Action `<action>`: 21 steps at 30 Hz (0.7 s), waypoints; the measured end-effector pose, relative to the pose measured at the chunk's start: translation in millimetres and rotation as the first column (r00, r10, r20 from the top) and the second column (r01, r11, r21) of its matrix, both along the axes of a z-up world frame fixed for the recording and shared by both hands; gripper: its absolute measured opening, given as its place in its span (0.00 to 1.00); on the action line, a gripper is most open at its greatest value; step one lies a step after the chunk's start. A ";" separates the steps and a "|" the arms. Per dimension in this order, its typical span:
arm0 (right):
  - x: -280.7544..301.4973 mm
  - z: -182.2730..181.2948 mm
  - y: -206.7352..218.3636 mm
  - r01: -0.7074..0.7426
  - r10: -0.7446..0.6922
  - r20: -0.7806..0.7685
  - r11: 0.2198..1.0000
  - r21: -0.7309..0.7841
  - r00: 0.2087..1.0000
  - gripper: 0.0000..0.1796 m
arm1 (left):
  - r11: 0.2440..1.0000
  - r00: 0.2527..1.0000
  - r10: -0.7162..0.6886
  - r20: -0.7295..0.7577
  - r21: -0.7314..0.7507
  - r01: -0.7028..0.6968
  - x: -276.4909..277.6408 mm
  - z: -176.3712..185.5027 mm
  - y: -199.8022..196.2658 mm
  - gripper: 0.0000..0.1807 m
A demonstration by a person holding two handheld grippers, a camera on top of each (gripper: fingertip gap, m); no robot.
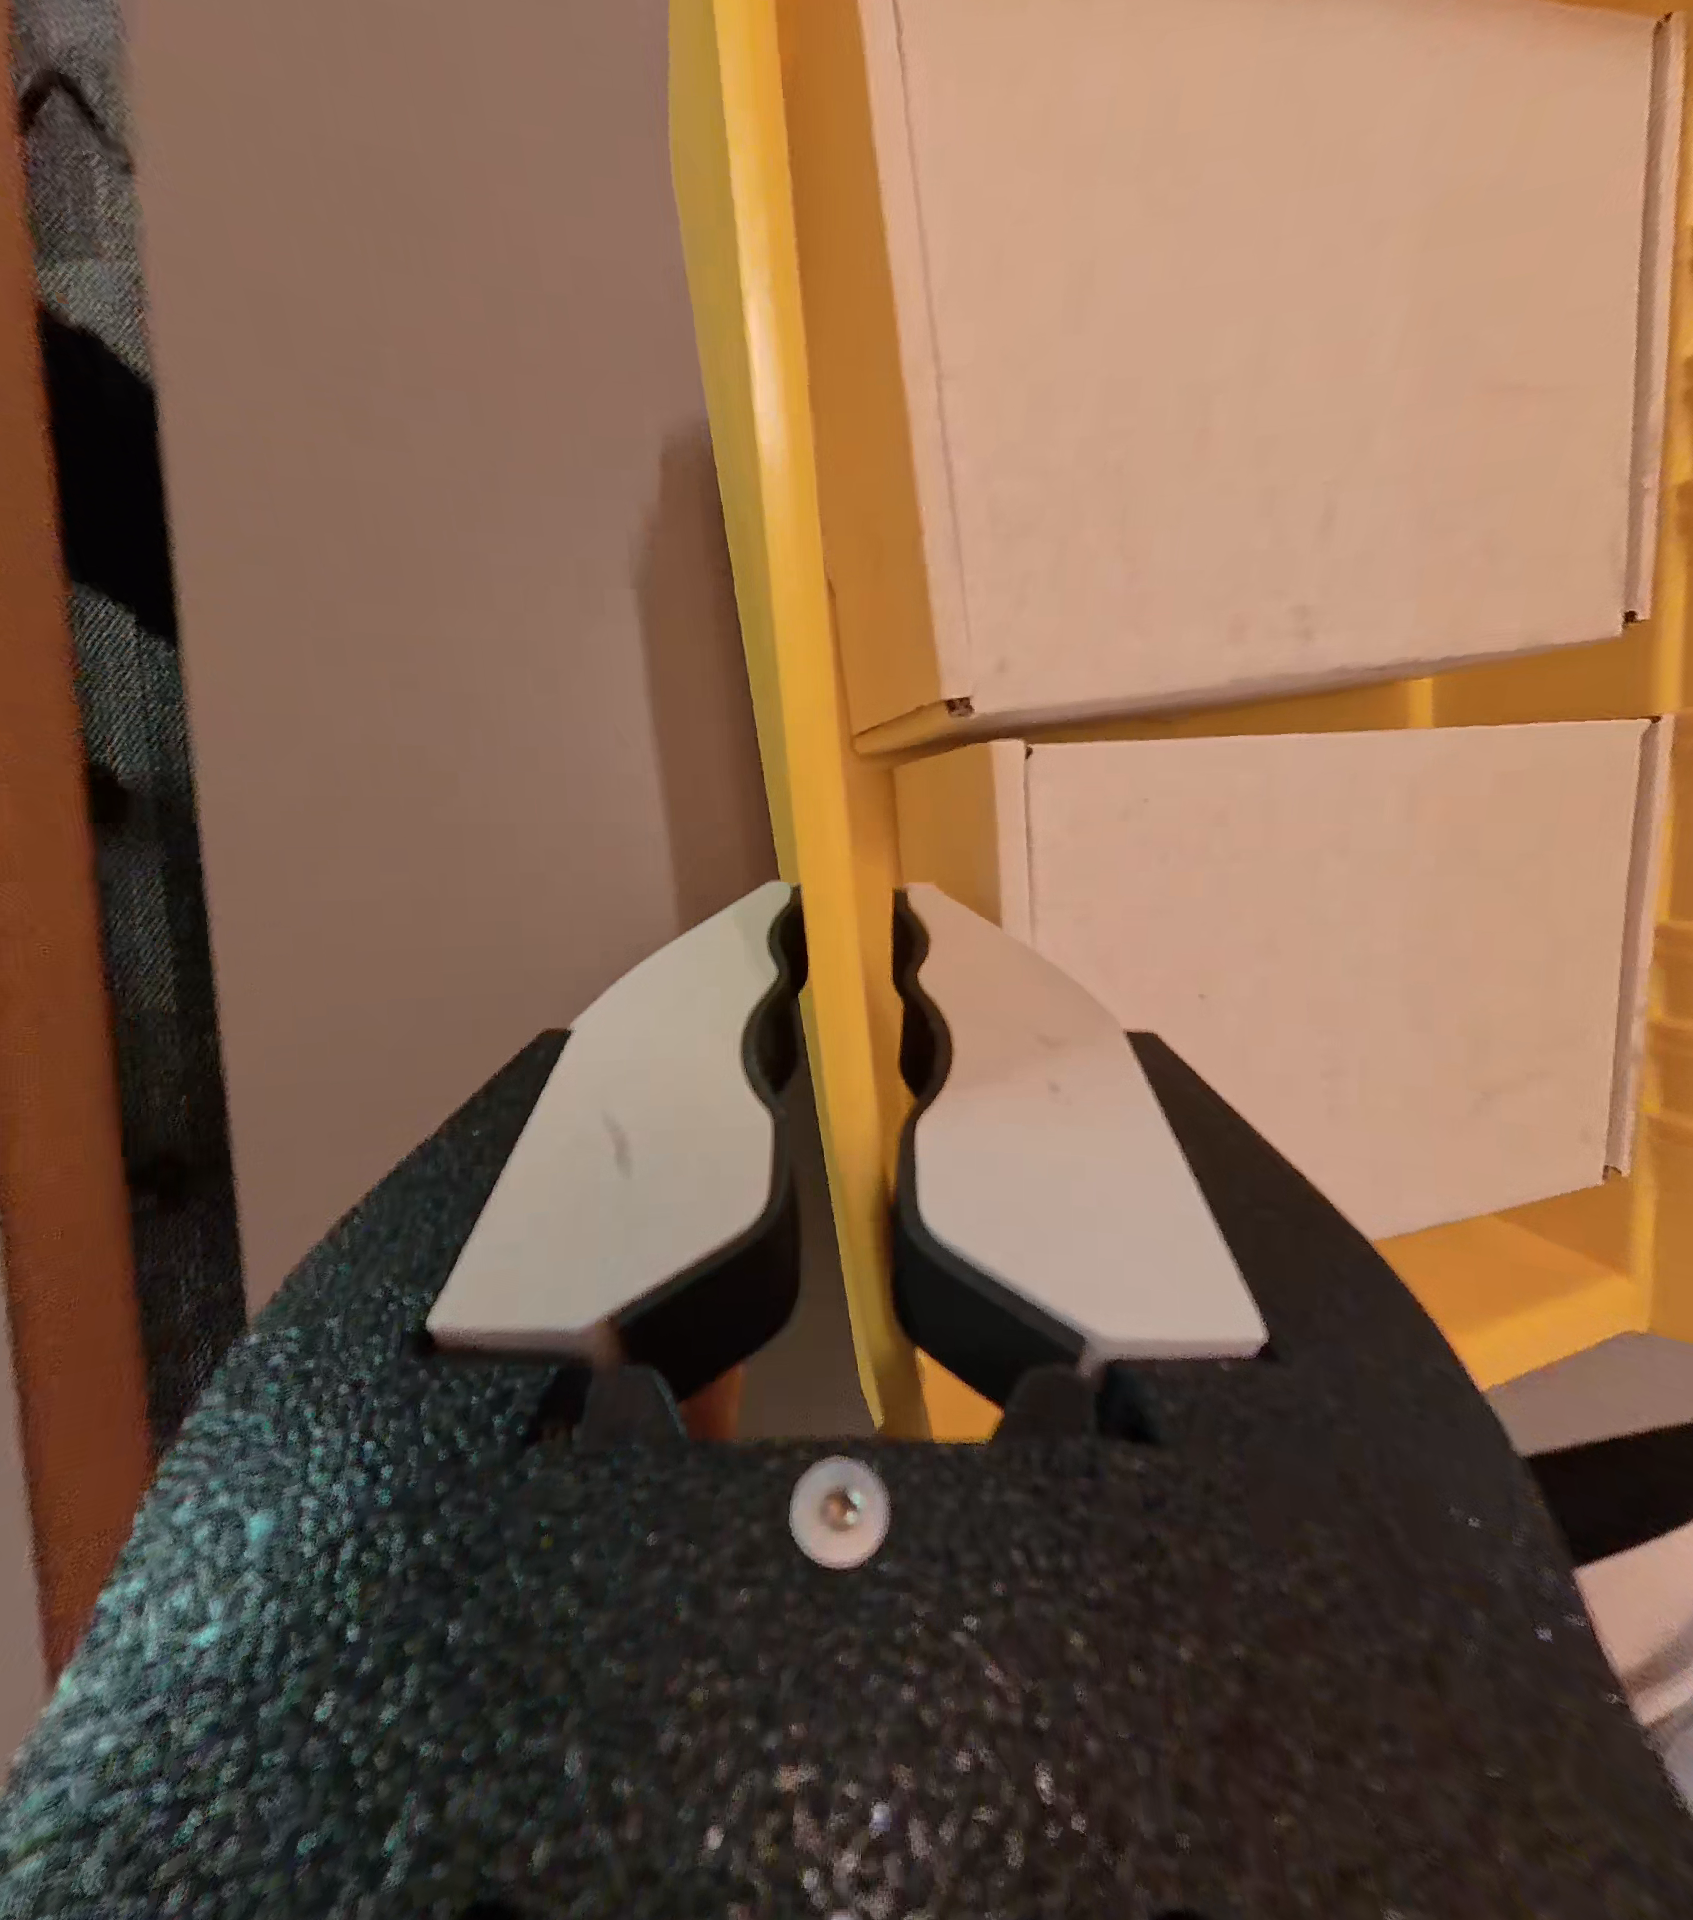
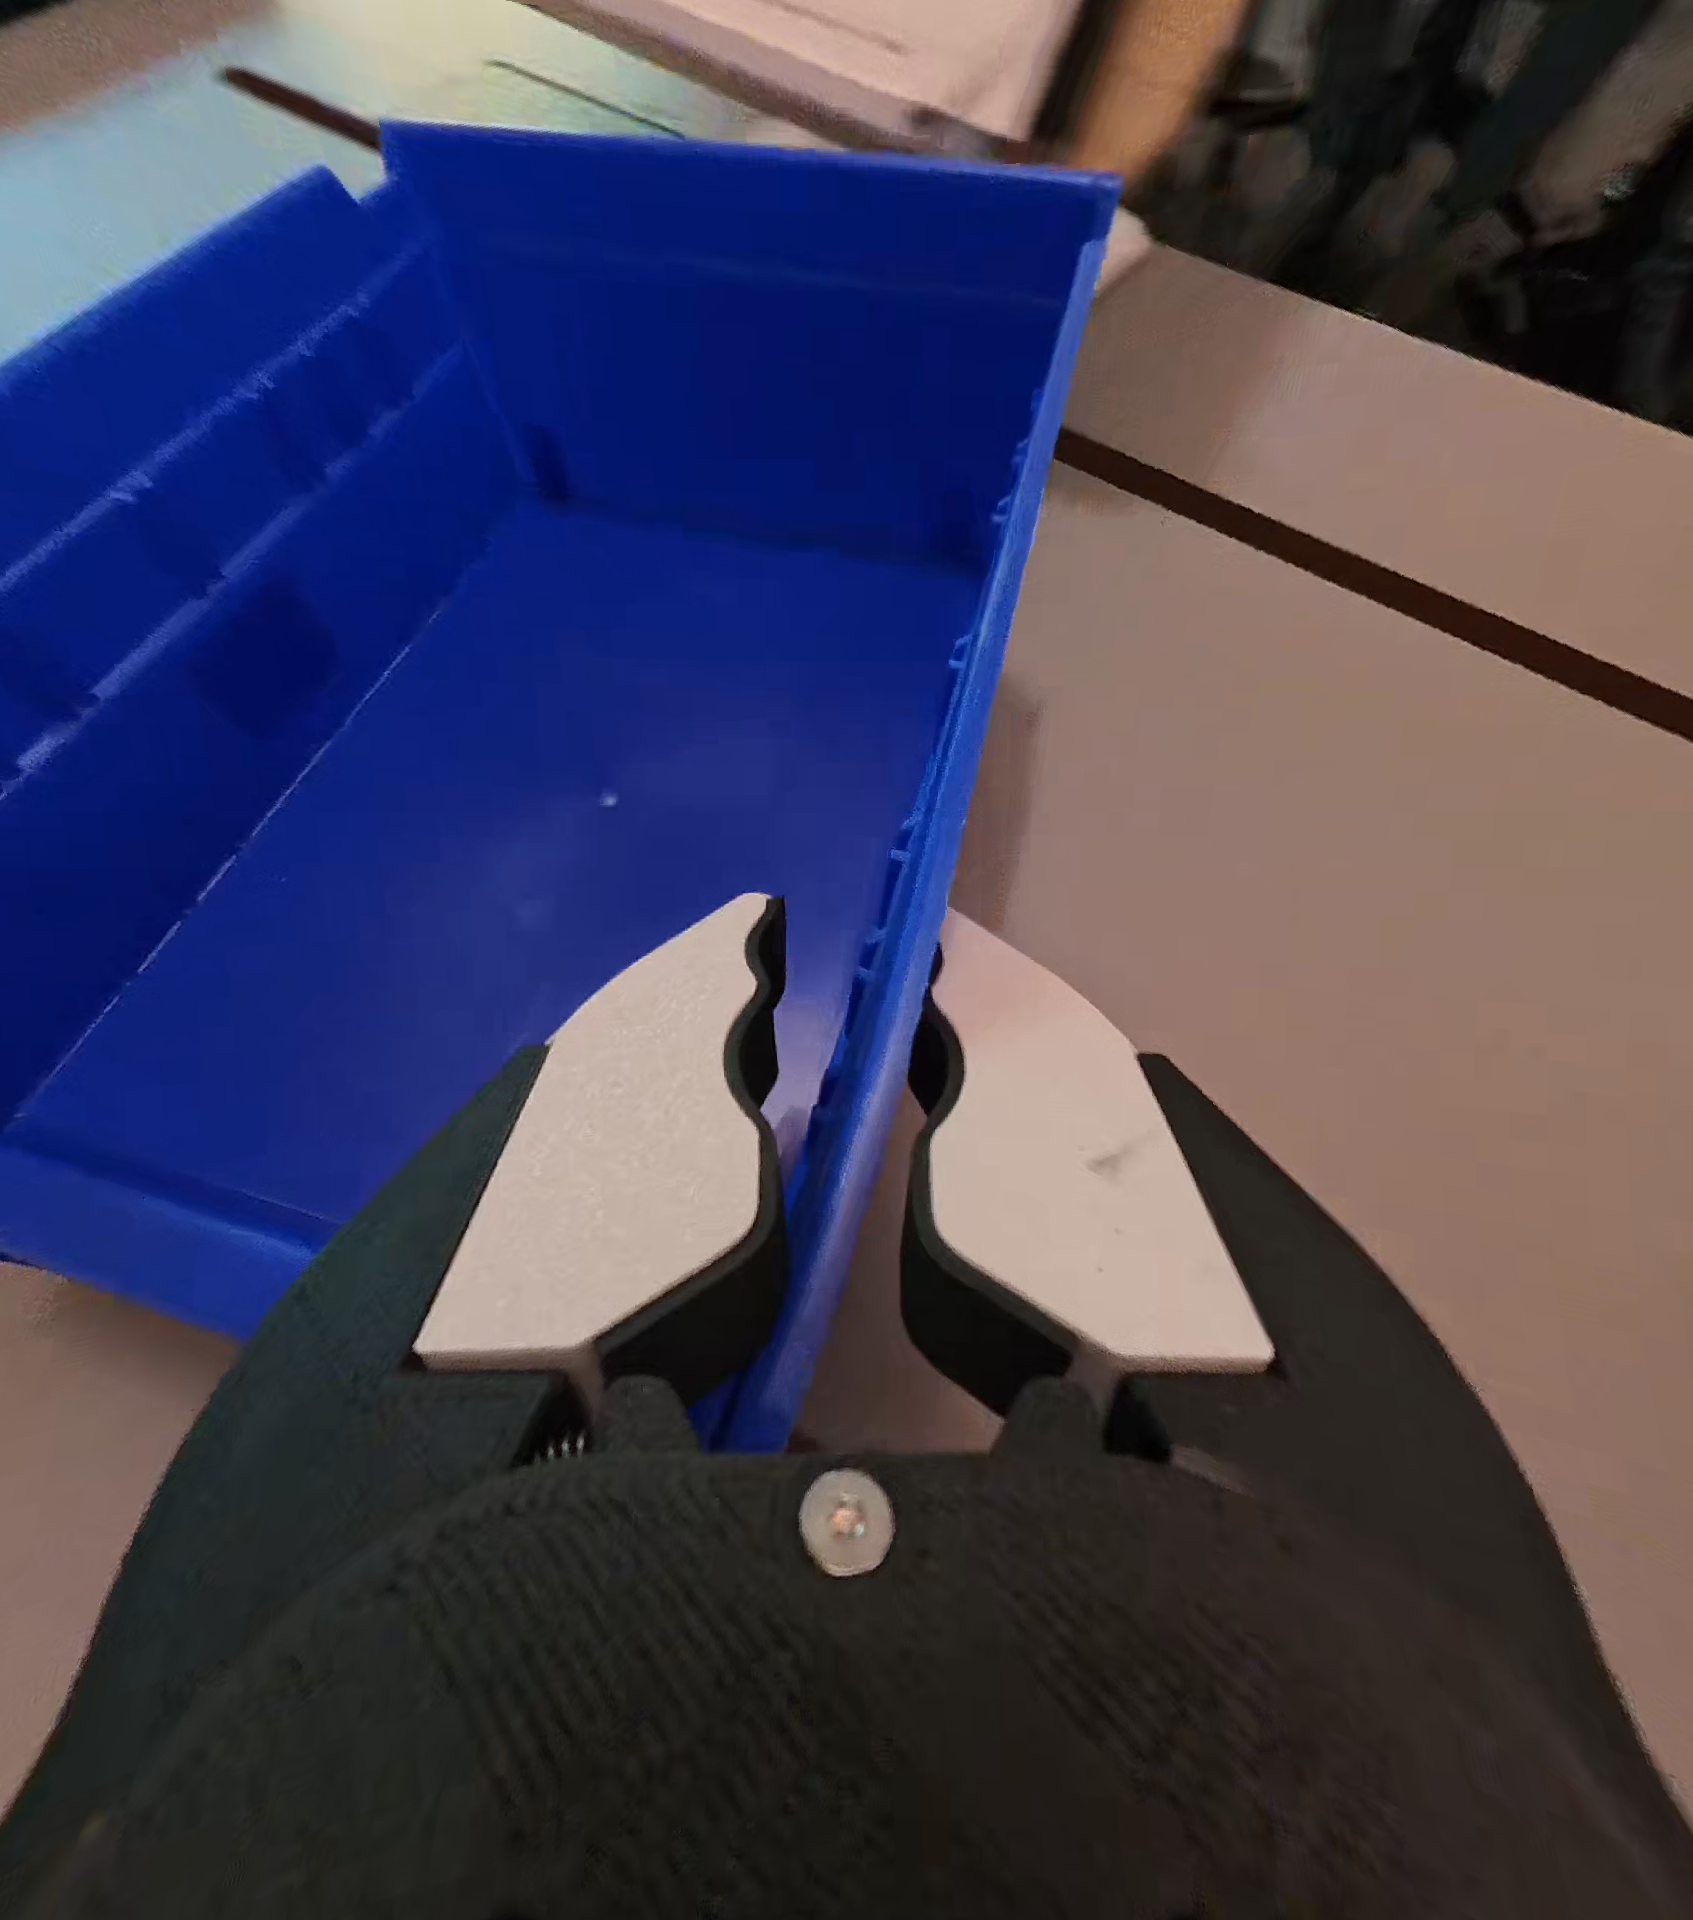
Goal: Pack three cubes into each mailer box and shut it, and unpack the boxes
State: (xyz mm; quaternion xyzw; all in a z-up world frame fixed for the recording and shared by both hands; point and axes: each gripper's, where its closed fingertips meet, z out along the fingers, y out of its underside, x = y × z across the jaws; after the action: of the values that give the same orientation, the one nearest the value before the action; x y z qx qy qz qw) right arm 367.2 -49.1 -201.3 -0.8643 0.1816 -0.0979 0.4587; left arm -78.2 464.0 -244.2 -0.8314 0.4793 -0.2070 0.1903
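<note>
We see two shut white mailer boxes (image 1: 1278, 353) in a yellow bin (image 1: 790, 520). Our left gripper (image 1: 847, 914) pinches its wall; our right gripper (image 2: 852, 935) pinches a blue bin (image 2: 925, 987) wall.

I'm at a packing or sorting station, more workroom than home. Pale matte tabletop (image 2: 1341, 935) with a dark seam line (image 2: 1444, 613) across it. On it, an open blue plastic storage bin (image 2: 613, 727) with ribbed walls. A yellow plastic bin (image 1: 780, 623) of the same kind holds two closed white cardboard mailer boxes (image 1: 1289, 364). Orange-brown wooden table edging (image 1: 0, 727); beyond it, blurred grey fabric (image 1: 125, 727).
</note>
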 end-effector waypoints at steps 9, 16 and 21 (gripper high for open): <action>128.2 -6.3 -176.1 0.420 -0.420 0.034 0.907 -0.007 0.907 0.13 | 0.999 0.999 -0.041 -0.025 -0.030 0.040 127.3 -2.2 26.1 0.08; 169.2 -38.0 -207.4 0.490 -0.482 -0.095 0.868 0.080 0.871 0.13 | 0.999 0.994 -0.031 -0.108 -0.026 0.029 189.1 -12.8 39.3 0.08; 181.7 -51.3 -196.8 0.444 -0.445 0.025 0.895 0.039 0.895 0.13 | 0.999 0.993 -0.043 -0.106 -0.008 0.042 203.2 -32.8 41.5 0.07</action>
State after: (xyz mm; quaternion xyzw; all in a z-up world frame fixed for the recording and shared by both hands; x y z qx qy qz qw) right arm 549.0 -245.9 -252.7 -0.7907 0.3679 -0.2115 0.4413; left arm 125.0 505.5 -277.0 -0.8314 0.5057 -0.1678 0.1577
